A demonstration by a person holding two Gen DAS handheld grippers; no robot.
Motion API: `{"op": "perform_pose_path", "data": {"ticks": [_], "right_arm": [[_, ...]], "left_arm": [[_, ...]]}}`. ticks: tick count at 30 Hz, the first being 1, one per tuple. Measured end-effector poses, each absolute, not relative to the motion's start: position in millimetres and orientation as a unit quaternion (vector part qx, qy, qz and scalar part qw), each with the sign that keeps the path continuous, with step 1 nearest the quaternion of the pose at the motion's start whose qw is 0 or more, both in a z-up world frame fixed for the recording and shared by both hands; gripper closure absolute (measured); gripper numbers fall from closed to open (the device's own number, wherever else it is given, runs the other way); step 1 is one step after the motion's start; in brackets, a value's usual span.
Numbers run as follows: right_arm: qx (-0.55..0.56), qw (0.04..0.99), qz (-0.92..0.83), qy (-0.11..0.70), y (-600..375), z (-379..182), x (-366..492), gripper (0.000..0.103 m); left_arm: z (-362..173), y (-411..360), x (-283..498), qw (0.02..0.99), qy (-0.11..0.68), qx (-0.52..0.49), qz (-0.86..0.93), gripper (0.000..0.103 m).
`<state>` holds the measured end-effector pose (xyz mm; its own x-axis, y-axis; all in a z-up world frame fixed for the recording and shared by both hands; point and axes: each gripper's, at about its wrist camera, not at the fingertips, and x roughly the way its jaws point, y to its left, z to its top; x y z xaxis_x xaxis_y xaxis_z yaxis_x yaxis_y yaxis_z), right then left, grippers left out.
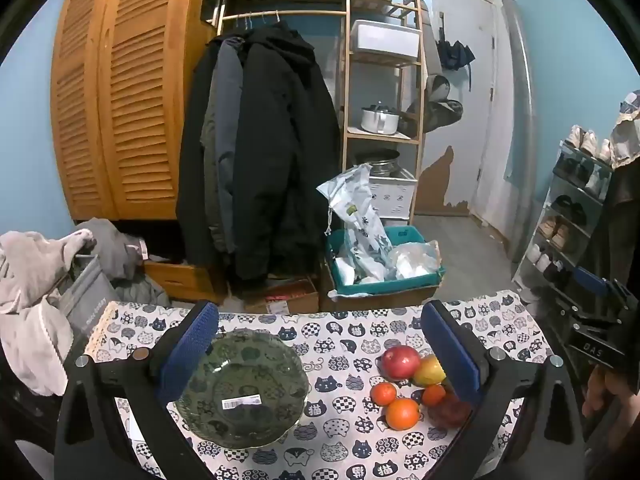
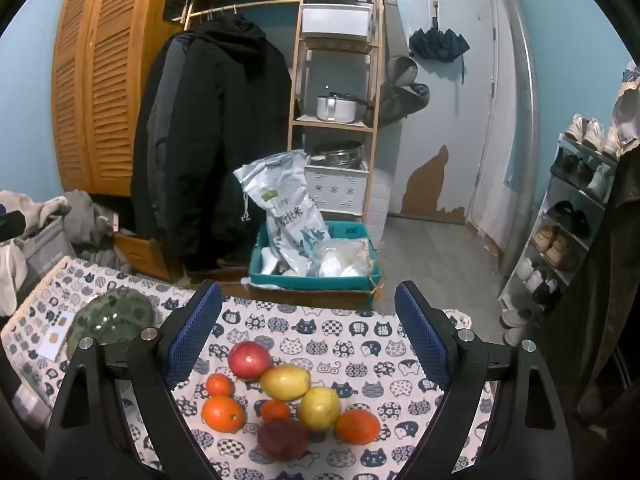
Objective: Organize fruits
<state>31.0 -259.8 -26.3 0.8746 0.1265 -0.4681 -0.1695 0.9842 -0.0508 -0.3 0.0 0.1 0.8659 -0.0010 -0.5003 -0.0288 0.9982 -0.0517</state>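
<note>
The surface [image 2: 360,332], spread with a cat-print cloth, lies under both claws. The left claw [image 1: 320,354] hangs released, its blue pads spread wide with nothing touching them; the green glass bowl [image 1: 242,388] sits between its fingers, close against the left pad, a barcode sticker on its inside. The right claw [image 2: 308,338] is likewise released and empty, and the fruit pile lies between its fingers, nearer than the tips. In that pile the red apple [image 2: 249,360] is farthest out, with a yellow mango [image 2: 285,382] just beside it and a yellow-green fruit [image 2: 320,408], perhaps a pear, nearer in. A dark red fruit [image 2: 283,439] is closest. An orange [image 2: 223,413] lies toward the left finger, another orange [image 2: 357,427] toward the right, and two small tangerines [image 2: 219,385] sit among them.
</note>
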Motion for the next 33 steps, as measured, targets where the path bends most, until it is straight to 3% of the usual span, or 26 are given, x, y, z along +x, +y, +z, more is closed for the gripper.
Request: {"op": "perform_pose_path", "data": {"ticks": [33], "right_arm": [[-0.051,0.967,0.074,0.239,-257.7,-28.1,30.2,0.016]], "left_arm": [[-2.2,-3.2,-1.3,0.965,0.263,-0.018,-0.004,0.001]]}}
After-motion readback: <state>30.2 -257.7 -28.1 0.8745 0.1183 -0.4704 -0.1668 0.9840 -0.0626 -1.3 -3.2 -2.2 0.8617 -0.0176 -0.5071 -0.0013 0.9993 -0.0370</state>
